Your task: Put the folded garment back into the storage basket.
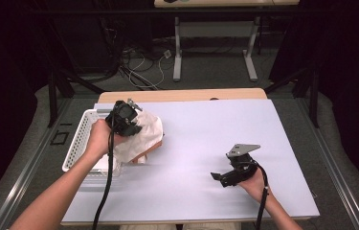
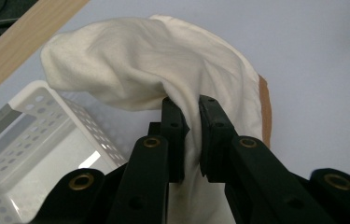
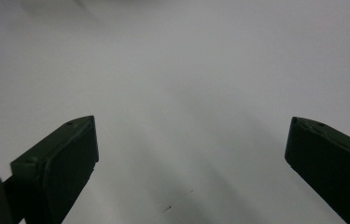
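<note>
A cream cloth [image 1: 143,135] [image 2: 154,60] hangs bunched above the table's left side, beside a white perforated basket [image 1: 77,139] [image 2: 32,140]. My left gripper [image 1: 125,119] [image 2: 191,121] is shut on a fold of this cloth and holds it lifted. A brown flat piece [image 1: 149,151] [image 2: 265,112] shows under the cloth's edge. My right gripper [image 1: 219,178] [image 3: 191,144] rests low over the white table sheet [image 1: 206,143] at the right, open with nothing between its fingers.
The basket stands at the table's left edge, partly off the white sheet. A wooden table edge [image 1: 182,95] runs along the back. Beyond it are a desk's legs [image 1: 177,52] and cables on the floor.
</note>
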`<state>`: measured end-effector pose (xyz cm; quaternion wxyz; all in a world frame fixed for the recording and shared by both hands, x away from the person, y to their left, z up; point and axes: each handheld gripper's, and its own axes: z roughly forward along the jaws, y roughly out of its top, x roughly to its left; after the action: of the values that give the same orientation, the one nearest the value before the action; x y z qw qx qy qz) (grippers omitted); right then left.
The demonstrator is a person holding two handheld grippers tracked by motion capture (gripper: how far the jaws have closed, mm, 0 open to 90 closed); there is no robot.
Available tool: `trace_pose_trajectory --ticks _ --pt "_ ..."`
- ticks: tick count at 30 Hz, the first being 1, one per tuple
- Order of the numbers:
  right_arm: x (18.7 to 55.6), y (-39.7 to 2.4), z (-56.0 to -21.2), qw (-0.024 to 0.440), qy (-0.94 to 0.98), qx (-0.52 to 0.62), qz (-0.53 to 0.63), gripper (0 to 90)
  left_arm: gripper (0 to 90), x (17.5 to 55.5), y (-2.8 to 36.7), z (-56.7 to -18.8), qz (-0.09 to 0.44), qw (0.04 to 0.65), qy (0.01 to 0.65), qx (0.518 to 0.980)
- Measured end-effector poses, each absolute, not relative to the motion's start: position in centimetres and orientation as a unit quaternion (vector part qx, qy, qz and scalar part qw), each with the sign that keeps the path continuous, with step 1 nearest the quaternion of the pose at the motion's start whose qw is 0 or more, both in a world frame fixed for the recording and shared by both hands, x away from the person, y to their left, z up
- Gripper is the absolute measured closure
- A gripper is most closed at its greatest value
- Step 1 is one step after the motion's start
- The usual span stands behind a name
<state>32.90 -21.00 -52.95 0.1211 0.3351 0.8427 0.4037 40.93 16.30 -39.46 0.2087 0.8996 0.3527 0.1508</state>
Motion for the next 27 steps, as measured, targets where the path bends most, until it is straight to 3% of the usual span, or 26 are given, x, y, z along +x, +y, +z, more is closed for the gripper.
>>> trace_pose_trajectory --ticks 27 --pt "32.8 -21.0 -52.9 0.120 0.843 0.335 0.404 2.3 82.1 40.8 21.9 -36.2 0.197 0.195 0.386 0.880"
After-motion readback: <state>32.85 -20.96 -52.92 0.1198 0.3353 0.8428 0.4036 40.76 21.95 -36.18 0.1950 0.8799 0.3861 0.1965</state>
